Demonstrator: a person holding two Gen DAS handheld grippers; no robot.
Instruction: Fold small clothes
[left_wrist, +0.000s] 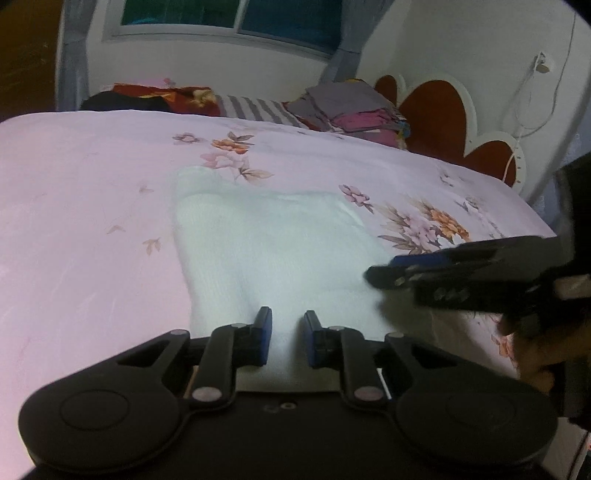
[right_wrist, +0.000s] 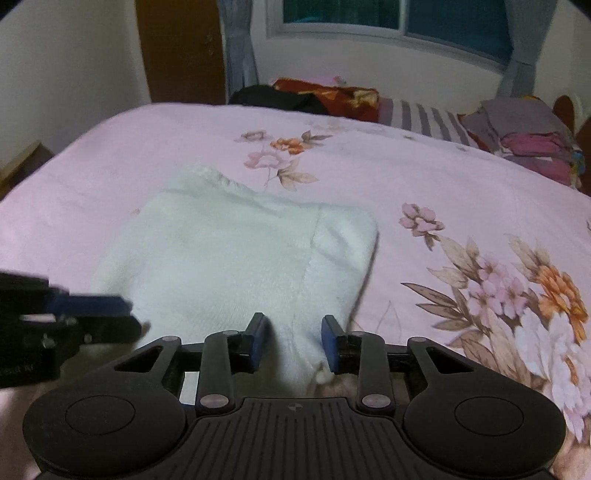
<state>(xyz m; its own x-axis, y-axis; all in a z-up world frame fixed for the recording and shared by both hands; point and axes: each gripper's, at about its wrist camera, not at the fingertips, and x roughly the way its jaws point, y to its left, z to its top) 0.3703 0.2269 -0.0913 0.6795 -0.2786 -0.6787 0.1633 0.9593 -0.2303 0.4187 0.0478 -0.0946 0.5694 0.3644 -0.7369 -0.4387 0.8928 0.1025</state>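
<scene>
We see a white fleece garment (left_wrist: 266, 243) lying flat on the pink floral bed sheet (left_wrist: 81, 206), its near hem reaching down to us at 6 o'clock in both wrist views. In the left wrist view, our left hand-held gripper (left_wrist: 287, 334) sits at the near hem with its blue pads a narrow gap apart and white fabric showing between them; whether the pads press the cloth we cannot tell. In the right wrist view, our right hand-held gripper (right_wrist: 293, 341) has its jaws parted wider, straddling a ridge of the garment's near right edge without clearly pinching it. Each hand-held gripper appears blurred in the other's view, at 3 o'clock in the left view and 9 o'clock in the right. The garment's far edge runs toward 12 o'clock, its right side ending in a rounded corner (right_wrist: 364, 229) near a printed flower. Bare sheet spreads wide at 9 o'clock and beyond the garment at 12 o'clock. A stack of folded clothes (left_wrist: 354, 110) sits well apart at the far edge near 1 o'clock, beside a striped pillow (left_wrist: 258, 107), and a red-and-white headboard (left_wrist: 439, 110) borders the bed near 2 o'clock.
</scene>
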